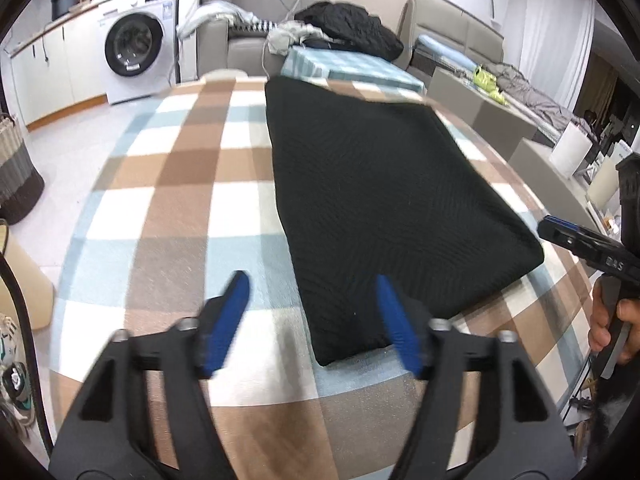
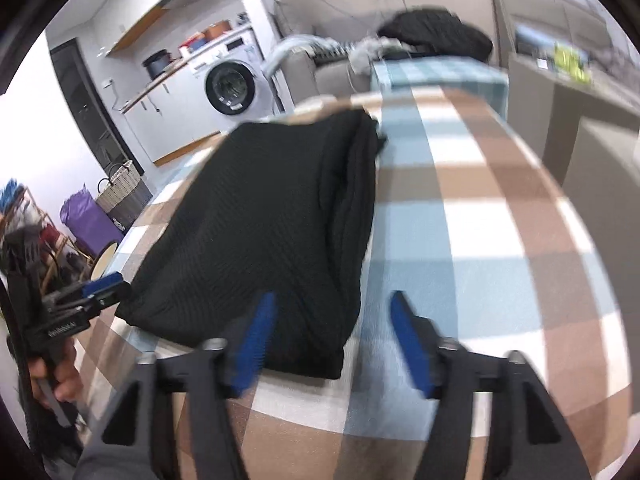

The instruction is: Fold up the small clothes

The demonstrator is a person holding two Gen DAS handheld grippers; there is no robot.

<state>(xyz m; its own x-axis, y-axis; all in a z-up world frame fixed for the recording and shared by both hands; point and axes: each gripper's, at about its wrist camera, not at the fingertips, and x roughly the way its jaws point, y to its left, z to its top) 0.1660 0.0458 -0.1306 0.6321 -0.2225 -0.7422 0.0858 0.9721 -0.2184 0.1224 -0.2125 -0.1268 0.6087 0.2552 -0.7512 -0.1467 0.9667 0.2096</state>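
A black knitted garment (image 1: 384,196) lies folded into a long rectangle on the checked tablecloth (image 1: 176,184). It also shows in the right wrist view (image 2: 264,224), with stacked layers along its right edge. My left gripper (image 1: 312,320) is open and empty above the garment's near left corner. My right gripper (image 2: 332,340) is open and empty above the garment's near right corner. The right gripper also shows in the left wrist view (image 1: 560,236) at the right edge. The left gripper also shows in the right wrist view (image 2: 100,288) at the left.
A sofa with a pile of dark clothes (image 1: 352,28) and a blue checked cushion (image 1: 348,66) stands behind the table. A washing machine (image 1: 136,48) is at the far left. A woven basket (image 1: 16,172) stands on the floor left of the table.
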